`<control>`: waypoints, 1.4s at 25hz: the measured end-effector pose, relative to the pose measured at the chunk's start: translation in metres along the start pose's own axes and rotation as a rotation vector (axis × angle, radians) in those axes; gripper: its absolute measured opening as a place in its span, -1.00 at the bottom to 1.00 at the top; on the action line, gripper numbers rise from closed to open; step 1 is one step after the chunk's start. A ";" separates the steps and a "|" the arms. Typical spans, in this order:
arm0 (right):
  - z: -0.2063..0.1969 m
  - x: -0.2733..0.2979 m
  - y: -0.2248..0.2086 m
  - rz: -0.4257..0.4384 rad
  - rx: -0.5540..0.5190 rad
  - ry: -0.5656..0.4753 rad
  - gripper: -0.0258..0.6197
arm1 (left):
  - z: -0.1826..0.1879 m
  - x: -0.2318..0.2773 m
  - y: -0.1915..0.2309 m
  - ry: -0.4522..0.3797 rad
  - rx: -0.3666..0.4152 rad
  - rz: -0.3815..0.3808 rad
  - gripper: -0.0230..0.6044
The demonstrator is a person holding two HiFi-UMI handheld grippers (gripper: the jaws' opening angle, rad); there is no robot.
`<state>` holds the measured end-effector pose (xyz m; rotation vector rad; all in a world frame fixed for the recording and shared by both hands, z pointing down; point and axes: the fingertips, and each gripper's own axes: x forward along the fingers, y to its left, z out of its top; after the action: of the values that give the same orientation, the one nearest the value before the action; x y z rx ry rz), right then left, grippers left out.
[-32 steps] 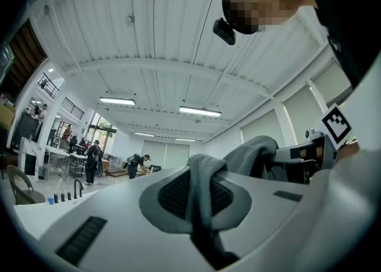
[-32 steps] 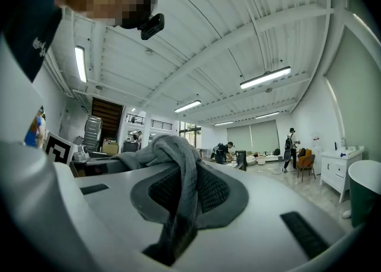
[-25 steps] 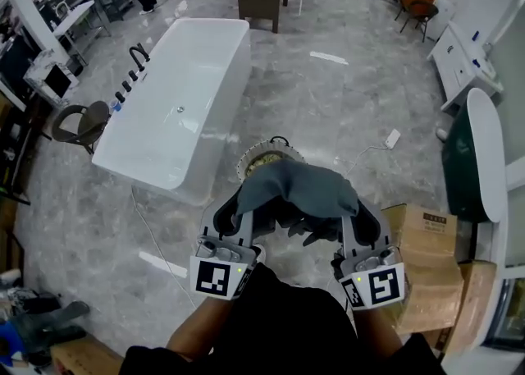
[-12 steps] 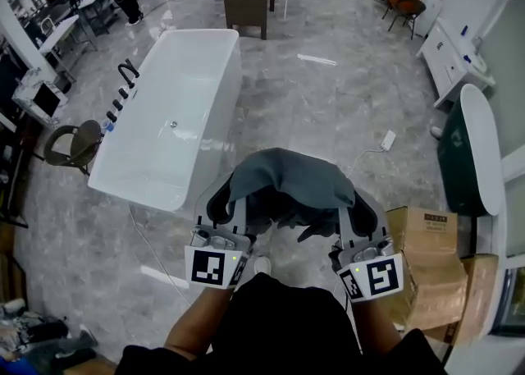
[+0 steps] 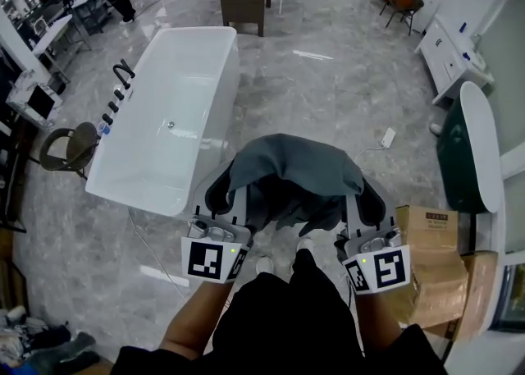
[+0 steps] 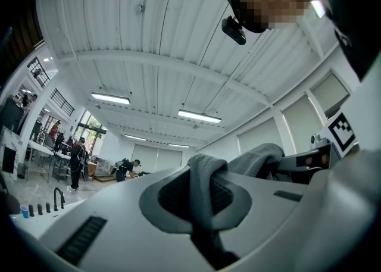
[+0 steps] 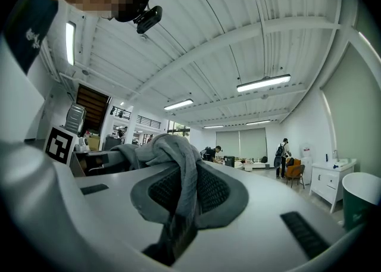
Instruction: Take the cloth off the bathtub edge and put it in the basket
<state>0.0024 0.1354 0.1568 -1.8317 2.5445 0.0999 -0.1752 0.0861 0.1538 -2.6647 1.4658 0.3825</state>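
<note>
The left gripper and right gripper are each clamped tight on the grey cloth, which is bunched up between them mid-frame. The white bathtub sits upper left.

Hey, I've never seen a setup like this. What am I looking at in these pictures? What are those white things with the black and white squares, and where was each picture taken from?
There is no robot here. A person stands on a grey floor and holds a hand tool in each hand, a gripper with two jaws. The black and white squares are marker cubes that are part of the grippers.

The top-down picture comes from a camera on the person's head. In it the left gripper and the right gripper point away from the body. A grey cloth is draped between them, apart from the white bathtub on the left. Cardboard boxes stand at the right.

The other two pictures come from a camera on each gripper, looking along its jaws up toward the ceiling. Each shows its jaws shut on a fold of the cloth. No basket is in view.
</note>
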 end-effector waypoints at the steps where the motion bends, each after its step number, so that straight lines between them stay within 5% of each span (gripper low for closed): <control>1: 0.001 0.003 -0.002 0.001 0.001 -0.005 -0.74 | -0.001 0.003 0.002 0.002 0.002 0.000 -0.84; 9: 0.007 0.027 -0.015 0.045 0.021 -0.037 -0.74 | 0.014 0.033 -0.001 -0.065 0.065 -0.028 -0.84; 35: -0.009 0.115 -0.082 0.094 0.068 -0.022 -0.74 | -0.020 0.140 0.026 0.012 0.091 0.027 -0.84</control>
<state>0.0442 0.0000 0.1574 -1.6781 2.5850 0.0338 -0.1220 -0.0463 0.1396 -2.5838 1.4866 0.2947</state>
